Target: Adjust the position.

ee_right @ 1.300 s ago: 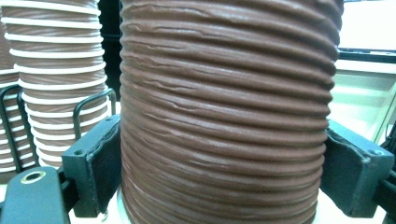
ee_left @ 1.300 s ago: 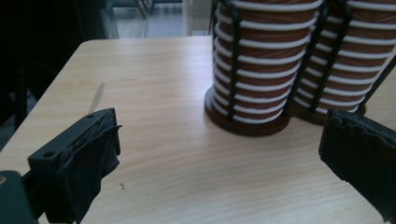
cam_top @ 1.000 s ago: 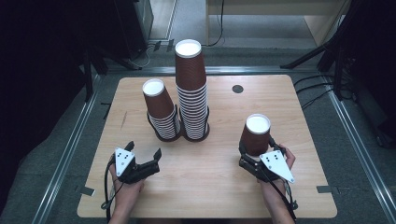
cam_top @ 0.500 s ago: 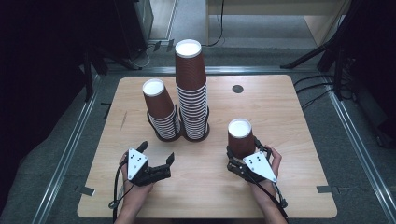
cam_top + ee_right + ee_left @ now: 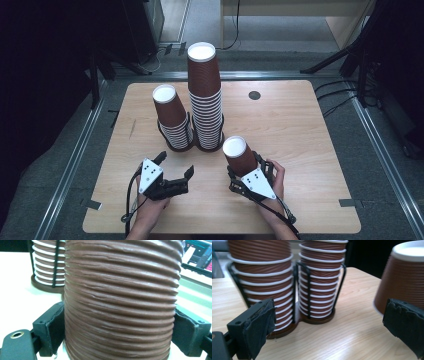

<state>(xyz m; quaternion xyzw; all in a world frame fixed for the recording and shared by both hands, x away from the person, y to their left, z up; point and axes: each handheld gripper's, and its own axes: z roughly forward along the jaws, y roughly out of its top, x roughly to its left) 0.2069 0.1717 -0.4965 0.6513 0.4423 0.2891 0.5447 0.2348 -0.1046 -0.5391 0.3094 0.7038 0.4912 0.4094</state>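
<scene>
Cup (image 5: 239, 156) upside down, white base up, clamped at its lower ribbed wall by the right claw (image 5: 246, 176); in the right gripper view the pads (image 5: 53, 327) press both sides of the brown wall (image 5: 120, 302); it sits front-centre-right of the tabletop (image 5: 310, 130), just in front of the tall stack, apart from it; can't tell if its rim touches the wood or hangs just above.

Left claw (image 5: 175, 172) wide, nothing between the pads (image 5: 259, 325); it sits near the front edge, pointing toward the stacks and the held cup, whose side shows at right in the left gripper view (image 5: 402, 282); not touching it.

Behind: short stack (image 5: 172, 117) and tall stack (image 5: 205, 95), both inverted cups nested inside black wire holders (image 5: 308, 290) on round bases, side by side and touching or nearly so at the base; small dark disc (image 5: 254, 95) farther back right, well apart.

Progress, as a judgement: one cup is out on its own and in hand, near the stacks; work looks like either adding it to a stack or having pulled it off one, frames alone don't settle which; if stacking, grasp is done, lift over a stack top and drop-on remain, the short stack being the easier reach; left claw free to steady a holder; nothing else loose on the tabletop to handle.
</scene>
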